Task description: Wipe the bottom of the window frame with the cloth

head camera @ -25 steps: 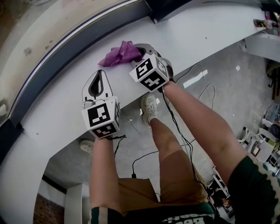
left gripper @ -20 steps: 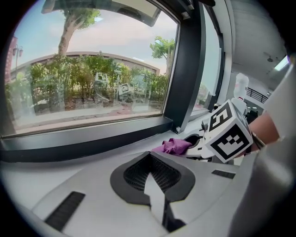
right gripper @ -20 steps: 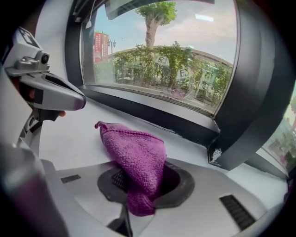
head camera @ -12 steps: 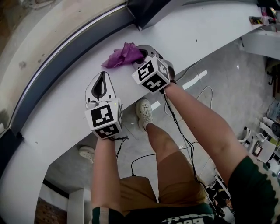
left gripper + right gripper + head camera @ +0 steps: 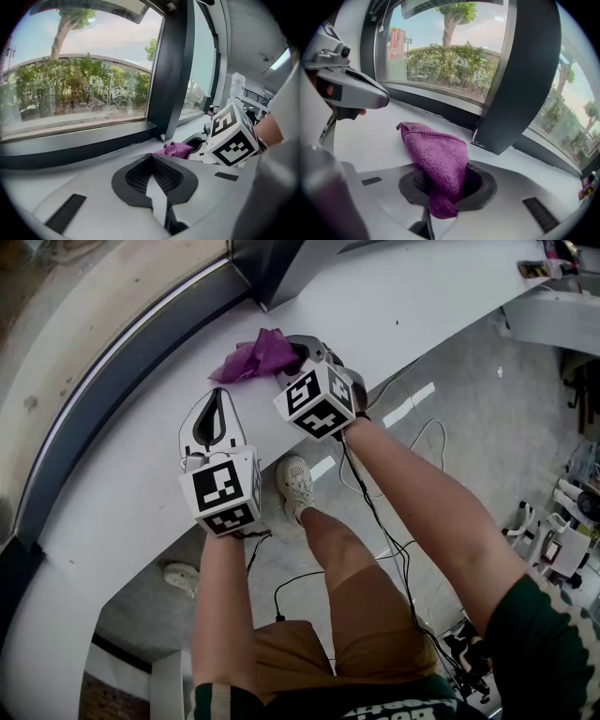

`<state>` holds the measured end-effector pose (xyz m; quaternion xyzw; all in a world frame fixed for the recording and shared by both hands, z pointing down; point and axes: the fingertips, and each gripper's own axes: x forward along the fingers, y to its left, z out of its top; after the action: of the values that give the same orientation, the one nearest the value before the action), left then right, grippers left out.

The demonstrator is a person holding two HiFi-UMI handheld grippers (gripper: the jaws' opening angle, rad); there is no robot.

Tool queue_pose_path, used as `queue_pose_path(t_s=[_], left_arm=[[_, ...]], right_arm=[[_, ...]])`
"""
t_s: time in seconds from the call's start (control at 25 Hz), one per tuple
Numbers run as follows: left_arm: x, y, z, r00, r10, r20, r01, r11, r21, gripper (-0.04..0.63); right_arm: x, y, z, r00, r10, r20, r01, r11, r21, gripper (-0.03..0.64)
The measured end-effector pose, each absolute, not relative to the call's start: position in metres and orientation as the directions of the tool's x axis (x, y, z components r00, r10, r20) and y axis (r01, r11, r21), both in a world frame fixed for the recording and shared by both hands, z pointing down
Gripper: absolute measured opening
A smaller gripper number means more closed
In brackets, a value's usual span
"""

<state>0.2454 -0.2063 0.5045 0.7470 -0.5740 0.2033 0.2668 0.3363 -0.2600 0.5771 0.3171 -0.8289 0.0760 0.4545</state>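
Right gripper clamped on purple cloth, cloth on white sill near dark window frame, left gripper farther from window frame, jaws together, empty

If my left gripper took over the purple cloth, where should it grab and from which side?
Probably the loose bunched end of the purple cloth, resting on the sill beyond the right gripper, which pinches its near end. Come from the left, low along the sill.
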Motion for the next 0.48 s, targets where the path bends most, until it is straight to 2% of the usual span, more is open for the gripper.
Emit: queue_pose_path(t_s=[0.2, 0.48], left_arm=[[0.249, -0.21, 0.505, 0.253, -0.751, 0.61, -0.967, -0.192, 0.166, 0.009], [0.266, -0.207, 0.508, 0.277, -0.732, 0.623, -0.961, -0.213, 0.177, 0.009]], right_arm=[[0.343, -0.261, 0.576, -0.377, -0.467, 0.8, -0.614, 0.772, 0.161, 0.091], [0.345, -0.247, 0.578, -0.378, -0.454, 0.807, -0.54, 0.816, 0.207, 0.089]])
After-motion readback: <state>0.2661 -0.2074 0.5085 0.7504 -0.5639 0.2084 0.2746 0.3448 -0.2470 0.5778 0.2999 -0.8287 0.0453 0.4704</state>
